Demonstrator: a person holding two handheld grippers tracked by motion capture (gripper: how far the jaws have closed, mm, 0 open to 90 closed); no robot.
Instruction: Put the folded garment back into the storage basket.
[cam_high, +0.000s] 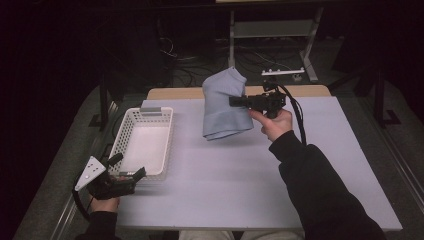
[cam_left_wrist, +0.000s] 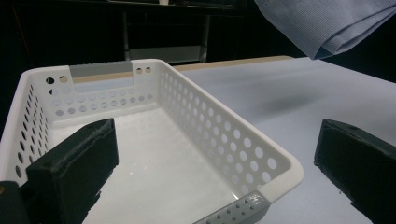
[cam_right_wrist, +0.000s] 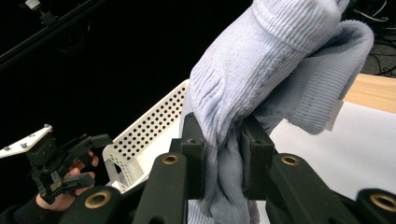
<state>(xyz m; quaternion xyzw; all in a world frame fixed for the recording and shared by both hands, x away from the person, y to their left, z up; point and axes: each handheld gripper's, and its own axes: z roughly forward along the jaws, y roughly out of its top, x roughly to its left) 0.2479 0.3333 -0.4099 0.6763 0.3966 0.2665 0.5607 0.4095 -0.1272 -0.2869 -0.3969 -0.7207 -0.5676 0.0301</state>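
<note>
R gripper clamped tight on folded pale-blue knit sweater: carry it high over white perforated basket rim before releasing; L gripper waits wide open, empty.

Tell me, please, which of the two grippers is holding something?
The right gripper, raised above the table, is shut on the light blue knitted garment. The left gripper stands open, empty, at the white basket.

We see the right gripper held level above the table with its jaws clamped together, the right hand gripping it from below, while the left gripper rests low at the near-left, jaws spread wide.
</note>
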